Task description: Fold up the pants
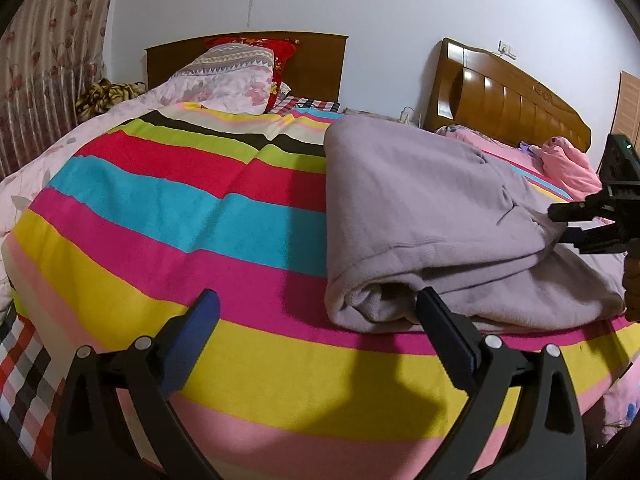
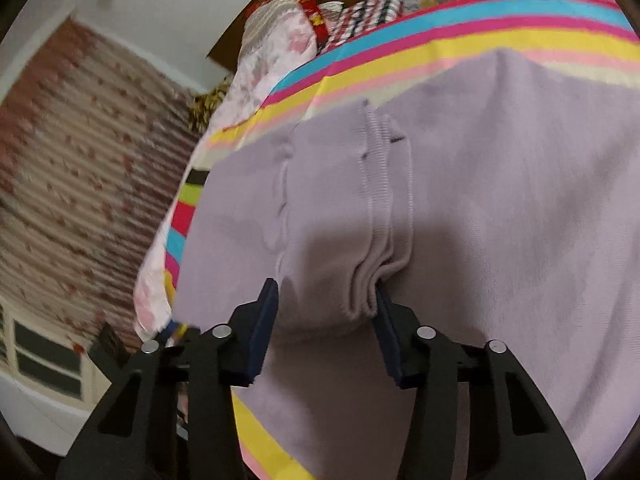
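Note:
Lilac pants (image 1: 420, 208) lie folded in layers on the striped bedcover (image 1: 180, 216), at the right of the left wrist view. My left gripper (image 1: 320, 312) is open and empty, just in front of the pants' near folded edge; its right finger (image 1: 444, 328) touches that edge. In the right wrist view the pants (image 2: 500, 200) fill the frame. My right gripper (image 2: 324, 304) is open, its jaws on either side of a bunched ribbed cuff (image 2: 384, 216) without closing on it. The right gripper also shows in the left wrist view (image 1: 568, 224) at the pants' right side.
Pillows and a floral quilt (image 1: 224, 80) are piled by the wooden headboard (image 1: 316, 64). A second bed with pink bedding (image 1: 560, 160) stands at the right. A floral curtain (image 1: 44, 72) hangs at the left. The striped cover's near edge drops off below my left gripper.

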Demonstrator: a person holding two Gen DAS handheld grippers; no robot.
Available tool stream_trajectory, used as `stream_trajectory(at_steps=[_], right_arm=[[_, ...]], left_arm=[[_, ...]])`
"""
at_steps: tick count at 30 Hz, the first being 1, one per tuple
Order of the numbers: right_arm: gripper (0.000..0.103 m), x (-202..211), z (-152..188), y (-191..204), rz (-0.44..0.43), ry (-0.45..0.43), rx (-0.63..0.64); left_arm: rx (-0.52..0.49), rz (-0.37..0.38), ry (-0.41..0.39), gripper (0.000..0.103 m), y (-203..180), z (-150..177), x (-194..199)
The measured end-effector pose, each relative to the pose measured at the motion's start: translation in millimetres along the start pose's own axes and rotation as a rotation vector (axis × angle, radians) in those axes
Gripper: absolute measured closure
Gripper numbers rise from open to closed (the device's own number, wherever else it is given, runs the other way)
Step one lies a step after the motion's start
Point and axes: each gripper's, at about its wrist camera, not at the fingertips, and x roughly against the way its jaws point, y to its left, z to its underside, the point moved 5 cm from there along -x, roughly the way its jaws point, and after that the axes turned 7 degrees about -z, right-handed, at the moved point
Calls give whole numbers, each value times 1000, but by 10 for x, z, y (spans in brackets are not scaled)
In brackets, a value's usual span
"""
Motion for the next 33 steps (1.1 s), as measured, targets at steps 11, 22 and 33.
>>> stream_trajectory(at_steps=[11, 22, 33], right_arm=[[90, 196, -43, 176, -67, -131, 37], [91, 727, -712, 1920, -179, -333, 443], [91, 783, 146, 73, 29, -266, 63]], left_arm=[[-18, -17, -1, 4, 11, 49, 131], [-104, -118, -36, 1, -300, -346, -52], [123, 52, 59, 1, 175, -273, -159]])
